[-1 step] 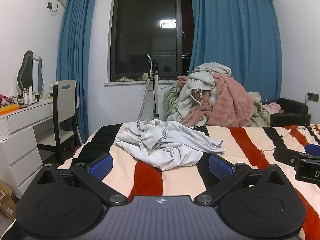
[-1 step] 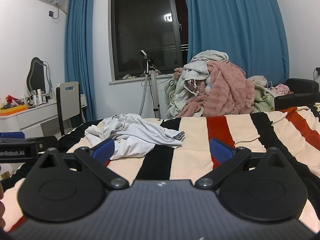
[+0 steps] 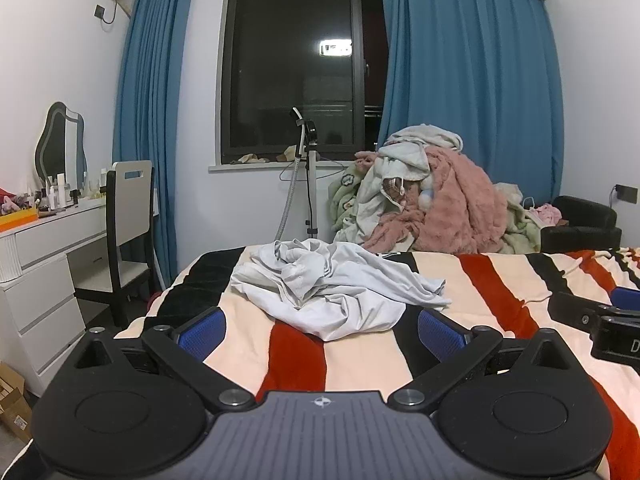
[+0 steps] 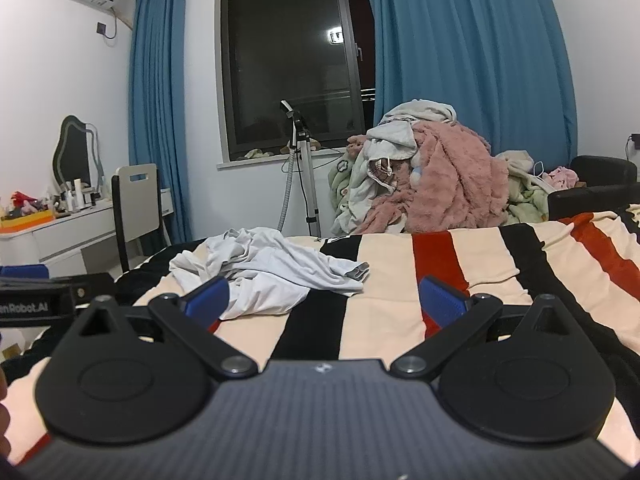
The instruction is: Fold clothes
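Note:
A crumpled pale grey garment lies in a heap on the striped bed blanket, toward the bed's far left end. My left gripper hovers just short of it, open, blue pads spread wide with nothing between them. In the right wrist view the same garment sits ahead and to the left on the blanket. My right gripper is open and empty, over the black and cream stripes. Each gripper's body shows at the edge of the other's view.
A tall pile of clothes and a pink fleece rises beyond the bed. A chair and white dresser stand at the left, a stand under the window, a black armchair at the right.

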Action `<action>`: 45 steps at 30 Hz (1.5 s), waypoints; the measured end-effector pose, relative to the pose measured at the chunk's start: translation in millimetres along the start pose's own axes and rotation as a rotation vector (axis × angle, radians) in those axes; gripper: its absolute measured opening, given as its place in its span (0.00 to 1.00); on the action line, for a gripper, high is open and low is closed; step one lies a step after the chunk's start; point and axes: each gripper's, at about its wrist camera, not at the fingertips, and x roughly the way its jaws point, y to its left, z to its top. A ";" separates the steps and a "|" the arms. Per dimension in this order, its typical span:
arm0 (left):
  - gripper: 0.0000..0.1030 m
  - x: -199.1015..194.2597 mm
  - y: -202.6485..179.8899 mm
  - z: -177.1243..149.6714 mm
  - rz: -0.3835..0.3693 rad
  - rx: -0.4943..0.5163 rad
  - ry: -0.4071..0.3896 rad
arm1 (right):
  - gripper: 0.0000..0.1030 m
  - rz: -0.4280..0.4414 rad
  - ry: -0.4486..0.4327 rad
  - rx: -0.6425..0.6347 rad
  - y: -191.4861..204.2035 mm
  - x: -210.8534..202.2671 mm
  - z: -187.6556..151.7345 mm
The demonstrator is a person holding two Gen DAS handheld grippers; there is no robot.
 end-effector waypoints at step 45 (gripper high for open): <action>1.00 7.7 24.6 26.5 -0.050 -0.084 0.056 | 0.99 0.038 0.135 0.094 -3.6 13.8 5.8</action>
